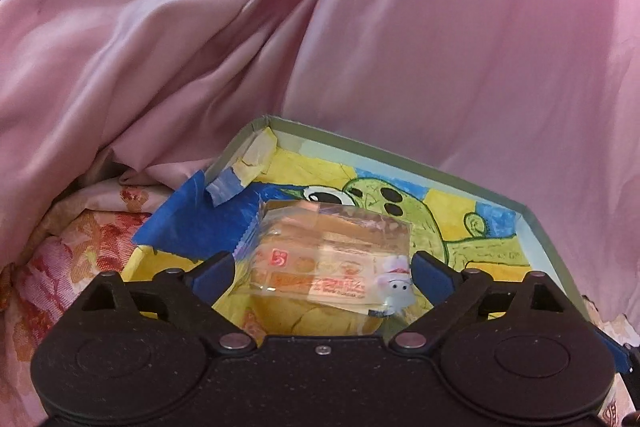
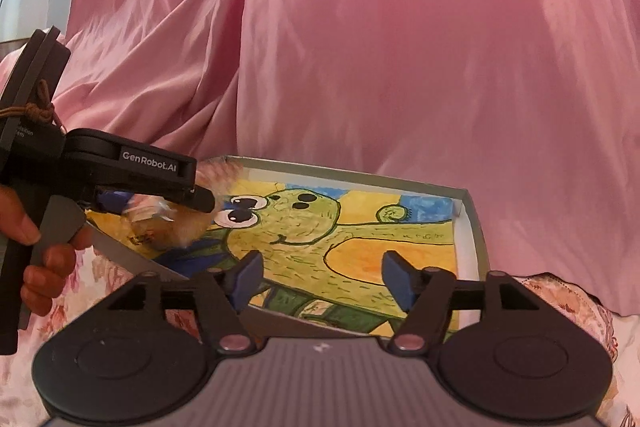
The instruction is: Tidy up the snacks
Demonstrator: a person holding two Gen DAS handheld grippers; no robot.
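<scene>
A clear-wrapped snack cake [image 1: 332, 259] with a red printed label sits between the blue pads of my left gripper [image 1: 324, 271], held over the left end of a shallow grey box [image 1: 532, 223] lined with a green cartoon drawing. The pads touch the wrapper's sides. In the right wrist view the left gripper [image 2: 160, 207] holds the same packet [image 2: 160, 223] above the box's left edge [image 2: 120, 247]. My right gripper [image 2: 322, 281] is open and empty, hovering over the box's near side.
The box rests on a floral bedspread [image 1: 80, 247]. Pink satin fabric [image 1: 440, 47] rises behind it. Blue tape [image 1: 192, 223] patches the box's left corner. A hand [image 2: 36, 251] grips the left tool's handle.
</scene>
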